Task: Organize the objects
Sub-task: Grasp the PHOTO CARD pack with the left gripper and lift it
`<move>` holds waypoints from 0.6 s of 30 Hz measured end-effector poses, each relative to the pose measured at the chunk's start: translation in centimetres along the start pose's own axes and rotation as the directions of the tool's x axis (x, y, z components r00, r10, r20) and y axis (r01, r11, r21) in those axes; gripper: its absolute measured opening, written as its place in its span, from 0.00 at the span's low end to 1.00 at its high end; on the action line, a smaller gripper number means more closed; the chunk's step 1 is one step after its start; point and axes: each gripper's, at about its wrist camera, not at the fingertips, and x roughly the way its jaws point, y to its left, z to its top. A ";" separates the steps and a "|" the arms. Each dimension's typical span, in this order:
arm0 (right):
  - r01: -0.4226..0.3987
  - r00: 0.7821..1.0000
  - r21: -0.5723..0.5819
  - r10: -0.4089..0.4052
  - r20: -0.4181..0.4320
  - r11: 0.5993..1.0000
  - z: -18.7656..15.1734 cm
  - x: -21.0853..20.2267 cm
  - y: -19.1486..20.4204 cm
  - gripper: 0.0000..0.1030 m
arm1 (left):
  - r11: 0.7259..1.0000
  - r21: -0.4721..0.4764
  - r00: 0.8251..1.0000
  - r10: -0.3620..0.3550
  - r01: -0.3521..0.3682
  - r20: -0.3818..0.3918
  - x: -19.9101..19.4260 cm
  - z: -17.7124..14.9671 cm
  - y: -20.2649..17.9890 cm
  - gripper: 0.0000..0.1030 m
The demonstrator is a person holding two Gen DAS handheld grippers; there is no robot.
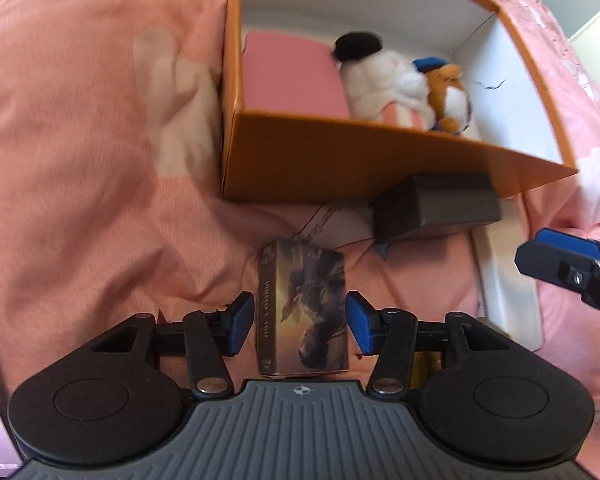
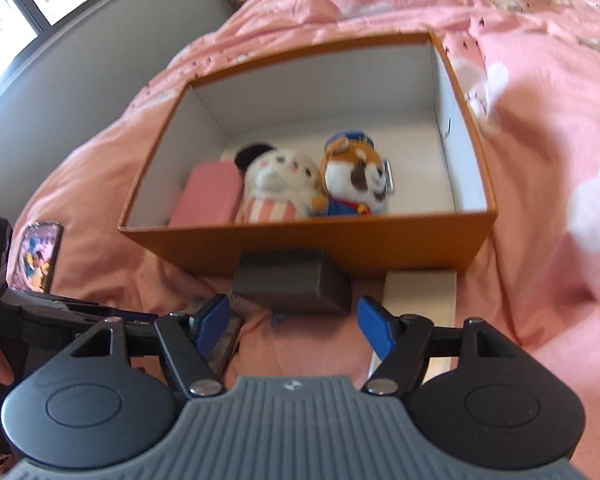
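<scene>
Left fingers [image 1: 242, 322] astride card box [image 1: 302, 312]; right view's phone [image 2: 38, 254].

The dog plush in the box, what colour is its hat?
Blue. The dog plush shows it best in the right wrist view.

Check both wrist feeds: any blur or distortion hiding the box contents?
Left wrist view: motion blur softens the plush toys and the pink bedding; the card box stays fairly sharp. Right wrist view: milder blur, the orange box bowed by the fisheye, bright window glare top left; contents still readable.
</scene>
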 end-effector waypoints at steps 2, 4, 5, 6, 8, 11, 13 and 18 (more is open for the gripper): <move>0.006 1.000 -0.008 -0.006 -0.022 1.000 -0.4 0.7 0.0 0.70 | 1.000 0.003 1.000 0.012 -0.012 -0.015 0.8 -0.2 -0.1 0.60; 0.005 0.999 -0.014 -0.006 -0.041 1.000 -0.7 1.2 0.1 0.70 | 1.000 -0.004 0.999 0.026 -0.026 -0.024 1.4 -0.2 -0.1 0.60; 0.004 0.999 -0.017 -0.005 -0.048 1.000 -0.7 1.4 0.0 0.70 | 1.000 -0.008 0.999 0.029 -0.029 -0.035 1.8 -0.2 -0.1 0.60; 0.003 0.999 -0.018 -0.004 -0.052 1.000 -0.7 1.6 0.0 0.70 | 0.999 -0.013 0.998 0.032 -0.033 -0.049 2.2 -0.1 0.0 0.60; -0.002 0.998 -0.020 0.001 -0.058 1.000 -0.6 1.8 0.1 0.70 | 1.000 -0.025 0.998 0.011 -0.013 -0.067 2.9 -0.1 0.2 0.64; -0.007 0.998 -0.023 0.006 -0.057 1.000 -0.4 1.9 0.1 0.71 | 0.999 -0.042 0.997 -0.009 0.006 -0.078 3.6 0.1 0.4 0.66; -0.012 0.999 -0.033 0.011 -0.052 0.999 -0.3 2.0 0.3 0.72 | 0.999 -0.041 0.996 -0.016 0.013 -0.084 4.0 0.1 0.4 0.66; -0.007 0.999 -0.072 0.005 -0.041 0.997 0.2 2.8 1.0 0.76 | 0.999 -0.035 0.998 -0.027 0.025 -0.065 3.3 -0.3 0.3 0.48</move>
